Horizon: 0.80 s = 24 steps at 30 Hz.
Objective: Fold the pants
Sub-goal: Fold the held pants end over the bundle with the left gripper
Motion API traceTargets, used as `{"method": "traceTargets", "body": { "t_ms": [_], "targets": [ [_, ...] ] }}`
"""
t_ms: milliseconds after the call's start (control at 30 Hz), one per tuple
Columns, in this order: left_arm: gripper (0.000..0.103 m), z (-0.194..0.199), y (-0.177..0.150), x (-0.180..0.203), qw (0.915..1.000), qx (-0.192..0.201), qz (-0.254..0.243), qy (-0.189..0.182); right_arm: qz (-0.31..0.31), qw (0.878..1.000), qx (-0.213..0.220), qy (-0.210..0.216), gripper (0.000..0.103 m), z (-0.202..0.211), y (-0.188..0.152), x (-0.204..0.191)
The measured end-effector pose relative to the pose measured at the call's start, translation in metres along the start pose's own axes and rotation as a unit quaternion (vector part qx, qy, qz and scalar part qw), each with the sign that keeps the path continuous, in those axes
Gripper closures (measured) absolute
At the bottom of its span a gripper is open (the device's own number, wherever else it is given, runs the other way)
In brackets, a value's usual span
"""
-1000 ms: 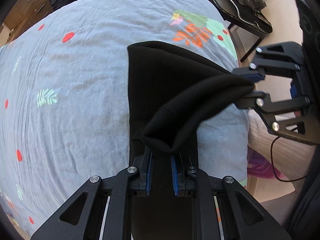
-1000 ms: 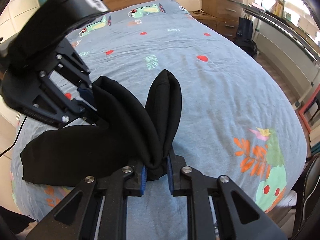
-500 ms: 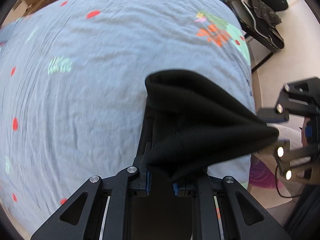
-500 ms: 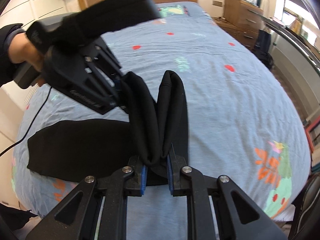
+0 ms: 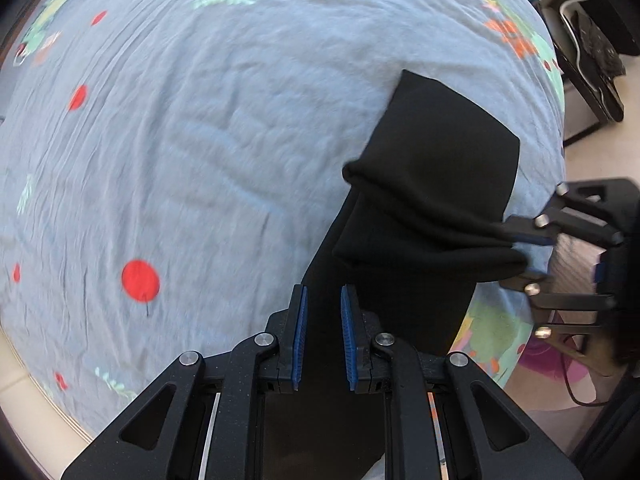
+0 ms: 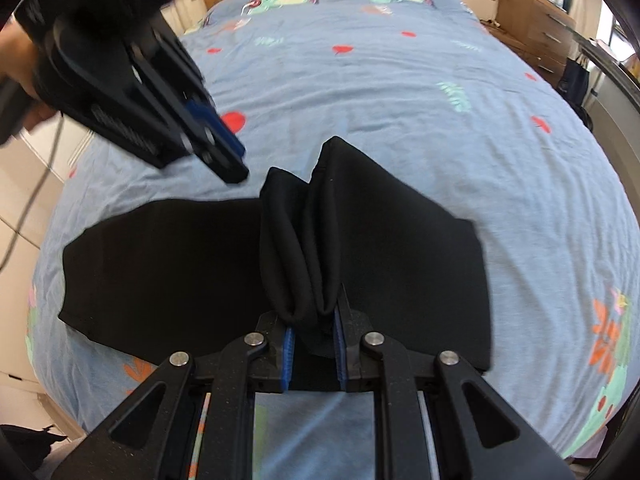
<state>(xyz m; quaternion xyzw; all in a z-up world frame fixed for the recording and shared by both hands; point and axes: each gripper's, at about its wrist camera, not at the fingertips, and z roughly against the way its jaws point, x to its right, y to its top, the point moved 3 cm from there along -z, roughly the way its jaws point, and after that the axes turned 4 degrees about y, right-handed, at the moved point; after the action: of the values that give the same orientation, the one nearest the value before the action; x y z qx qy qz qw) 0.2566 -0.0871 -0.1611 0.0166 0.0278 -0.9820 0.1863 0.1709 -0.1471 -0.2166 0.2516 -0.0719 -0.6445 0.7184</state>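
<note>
**Item: black soft-knit pants** [image 6: 160,272], fold in progress.

**Location.** On a light-blue bed sheet printed with red dots, leaves and green creatures [image 6: 400,100], near the bed's front edge. The long axis runs left to right across the right wrist view. The left stretch lies flat in one layer. The right stretch looks doubled over, ending in a squarish edge.

**Raised part.** At mid-length two soft ridges of cloth stand up from the flat layer and converge into the right gripper.

**Right gripper** [image 6: 314,340]. Pressed together on the bunched ridges, with cloth filling the space between its blue pads. It is tilted steeply downward, close over the pants. In the left wrist view it enters from the right [image 5: 524,256], pinching the end of the rolled fold.

**Left gripper** [image 5: 324,336]. Its blue pads stand narrowly apart. Black cloth shows through the gap, apparently lying beneath rather than pinched. In the right wrist view its tips [image 6: 236,172] hang just beside the left ridge, apart from it, with bare sheet behind. It points almost straight down.

**Governing relation.** The held ridge sits directly above the pants' midline, across the long axis. The right gripper is on the cloth, while the left is near but off it, to the upper left.

**Assessment.** The likely next move is lowering and letting go of the ridge so the fold settles flat. The bunched cloth may spring open.
</note>
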Motion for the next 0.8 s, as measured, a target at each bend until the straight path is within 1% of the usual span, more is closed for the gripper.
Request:
{"method": "traceTargets", "body": {
  "t_ms": [67,200,333,400,433,467,500,533,567,600,633,700,767,800],
  "targets": [
    [0.089,0.001,-0.002,-0.001,1.0000,0.002,0.005,0.001,0.004,1.000,-0.010,-0.003,0.103,-0.013,-0.008,-0.005],
    [0.089,0.000,-0.005,0.003,0.9995,0.022,0.019,-0.011,0.018,0.999,-0.037,-0.013,0.103,-0.038,-0.029,-0.009],
    [0.089,-0.003,-0.006,0.008,0.9985,0.034,0.031,-0.029,0.043,0.998,-0.034,-0.027,0.103,-0.046,-0.035,-0.014],
    [0.089,-0.003,-0.004,0.014,0.9982,0.036,0.034,-0.034,0.048,0.998,-0.030,-0.023,0.103,-0.043,-0.037,-0.016],
    [0.089,-0.003,-0.004,0.016,0.9981,0.037,0.036,-0.035,0.050,0.998,-0.029,-0.020,0.097,-0.039,-0.039,-0.017],
    [0.089,-0.001,-0.002,0.018,0.9977,0.037,0.041,-0.039,0.053,0.998,-0.029,-0.019,0.078,-0.038,-0.038,-0.021],
    [0.089,0.000,-0.002,0.019,0.9974,0.039,0.045,-0.041,0.057,0.998,-0.028,-0.018,0.067,-0.034,-0.038,-0.023],
    [0.088,0.000,-0.001,0.018,0.9971,0.040,0.049,-0.043,0.064,0.997,-0.023,-0.018,0.040,-0.028,-0.039,-0.025],
    [0.087,-0.001,0.001,0.019,0.9970,0.039,0.052,-0.043,0.072,0.997,-0.017,-0.023,0.021,-0.021,-0.041,-0.027],
    [0.084,0.001,0.002,0.020,0.9969,0.037,0.058,-0.038,0.081,0.996,-0.009,-0.029,0.018,-0.012,-0.042,-0.026],
    [0.077,0.002,0.003,0.021,0.9967,0.037,0.063,-0.036,0.086,0.996,-0.005,-0.031,0.017,-0.005,-0.043,-0.025],
    [0.069,0.006,0.005,0.026,0.9957,0.043,0.079,-0.024,0.093,0.995,-0.002,-0.045,0.016,0.007,-0.042,-0.014],
    [0.068,0.010,0.007,0.031,0.9933,0.054,0.101,-0.019,0.091,0.994,-0.001,-0.059,0.015,0.019,-0.042,0.003],
    [0.068,0.012,0.006,0.032,0.9901,0.061,0.126,-0.018,0.088,0.994,0.000,-0.065,0.015,0.025,-0.042,0.013]
  ]
}}
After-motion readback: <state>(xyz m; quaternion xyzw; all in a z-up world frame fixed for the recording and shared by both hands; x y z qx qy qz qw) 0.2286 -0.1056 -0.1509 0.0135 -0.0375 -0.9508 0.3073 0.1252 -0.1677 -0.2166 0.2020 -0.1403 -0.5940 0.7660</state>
